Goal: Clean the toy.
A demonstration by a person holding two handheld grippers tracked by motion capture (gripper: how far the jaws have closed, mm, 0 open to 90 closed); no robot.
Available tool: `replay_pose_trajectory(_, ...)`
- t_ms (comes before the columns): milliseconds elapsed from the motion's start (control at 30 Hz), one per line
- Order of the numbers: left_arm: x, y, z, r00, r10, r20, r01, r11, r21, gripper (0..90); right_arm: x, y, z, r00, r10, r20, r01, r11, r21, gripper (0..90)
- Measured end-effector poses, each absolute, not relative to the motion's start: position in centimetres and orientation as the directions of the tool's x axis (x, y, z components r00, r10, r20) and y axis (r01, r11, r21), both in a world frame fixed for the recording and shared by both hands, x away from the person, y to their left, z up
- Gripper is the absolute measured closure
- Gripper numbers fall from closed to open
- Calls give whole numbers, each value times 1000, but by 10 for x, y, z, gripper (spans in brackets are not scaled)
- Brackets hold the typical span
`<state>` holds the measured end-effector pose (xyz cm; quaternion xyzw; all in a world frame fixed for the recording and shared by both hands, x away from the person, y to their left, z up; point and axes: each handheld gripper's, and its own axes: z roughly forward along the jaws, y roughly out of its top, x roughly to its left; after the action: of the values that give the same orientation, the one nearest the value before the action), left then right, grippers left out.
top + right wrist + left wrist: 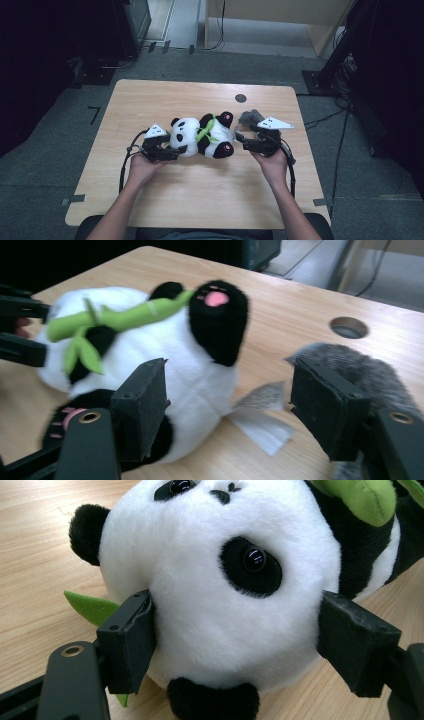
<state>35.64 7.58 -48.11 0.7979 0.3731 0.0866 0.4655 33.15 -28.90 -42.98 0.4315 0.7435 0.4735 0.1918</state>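
Gripping the panda plush (202, 136) by its head, your left gripper (172, 148) has both jaws pressed into the white fur. That toy lies on its back mid-table (200, 200). At its bottom end, your right gripper (242, 141) has its jaws apart, holding nothing, just beside a grey furry toy (248, 117).
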Motion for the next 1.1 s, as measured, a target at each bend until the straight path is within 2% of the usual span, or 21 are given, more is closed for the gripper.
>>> replay_pose_trajectory(300,356,76,-481,708,675,-209,514,-290,808,220,323,-267,-425,-614,777,136,442,196,875,252)
replay_pose_trajectory(600,357,76,-481,709,673,-209,512,-289,809,219,325,-243,-441,-666,730,152,462,244,853,184)
replay_pose_trajectory(1100,363,76,-479,695,676,-243,535,-261,803,216,336,-225,-473,-675,734,75,437,316,842,99)
